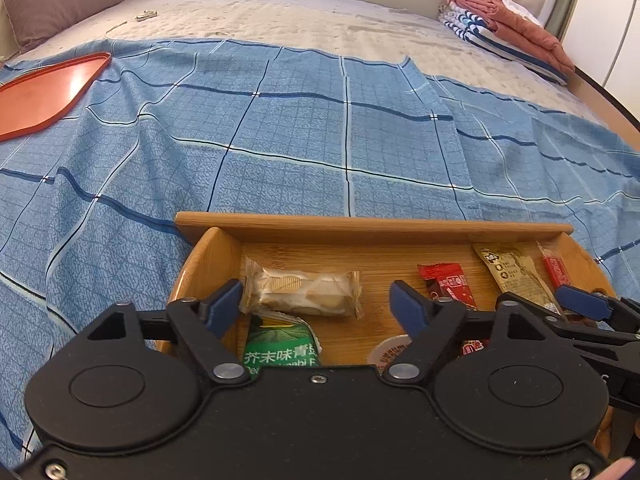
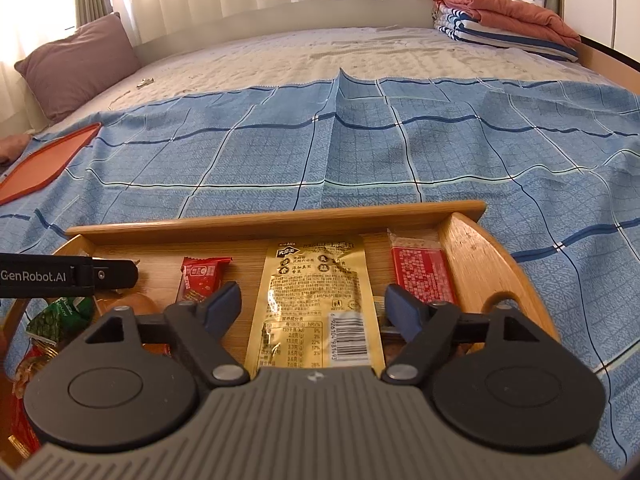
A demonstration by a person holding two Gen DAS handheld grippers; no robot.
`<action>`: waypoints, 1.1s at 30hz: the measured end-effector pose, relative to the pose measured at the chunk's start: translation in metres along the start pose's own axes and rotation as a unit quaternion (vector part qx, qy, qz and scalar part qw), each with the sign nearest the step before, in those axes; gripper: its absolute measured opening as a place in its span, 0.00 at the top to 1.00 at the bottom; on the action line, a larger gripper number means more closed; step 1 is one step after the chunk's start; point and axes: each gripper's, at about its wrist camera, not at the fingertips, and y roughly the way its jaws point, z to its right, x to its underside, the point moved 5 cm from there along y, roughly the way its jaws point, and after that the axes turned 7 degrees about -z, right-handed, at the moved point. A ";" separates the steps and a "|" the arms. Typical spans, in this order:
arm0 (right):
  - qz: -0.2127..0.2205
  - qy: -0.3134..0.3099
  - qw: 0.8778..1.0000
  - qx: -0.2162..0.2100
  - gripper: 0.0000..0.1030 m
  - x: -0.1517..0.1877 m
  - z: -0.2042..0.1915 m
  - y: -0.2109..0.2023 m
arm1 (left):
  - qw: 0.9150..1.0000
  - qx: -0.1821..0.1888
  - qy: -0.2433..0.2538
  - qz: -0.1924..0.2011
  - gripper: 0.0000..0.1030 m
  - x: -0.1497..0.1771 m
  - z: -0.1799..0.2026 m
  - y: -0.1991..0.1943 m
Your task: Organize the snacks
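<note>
From the left wrist, the left gripper (image 1: 318, 300) is hanging spread over the bamboo tray (image 1: 372, 225), a cream wafer packet (image 1: 302, 292) lying loose between its fingers. From the right wrist, the right gripper (image 2: 314, 304) is standing spread, straddling the gold snack pouch (image 2: 316, 300) lying in the tray.

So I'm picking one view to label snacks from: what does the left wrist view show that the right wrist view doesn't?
Only the left wrist view shows the pale wrapped pastry between the open left gripper fingers, and the round-lidded cup.

Only the right wrist view shows the gold packet full length, barcode included, lying between the open right gripper fingers.

Both show the wooden tray, the green pea packet, the small red packet, the orange tray and the blue checked cloth.
</note>
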 end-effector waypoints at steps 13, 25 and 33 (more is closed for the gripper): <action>0.029 -0.010 0.999 0.010 0.02 0.007 0.002 -0.047 | 1.000 -0.013 0.007 0.016 0.08 0.013 0.001 -0.040; 0.047 -0.015 0.999 0.004 0.00 0.027 -0.002 -0.100 | 0.999 -0.013 0.035 0.035 0.05 0.049 0.007 -0.099; 0.060 -0.023 0.998 0.000 0.00 0.045 -0.005 -0.132 | 0.997 -0.009 0.061 0.055 0.05 0.073 0.012 -0.143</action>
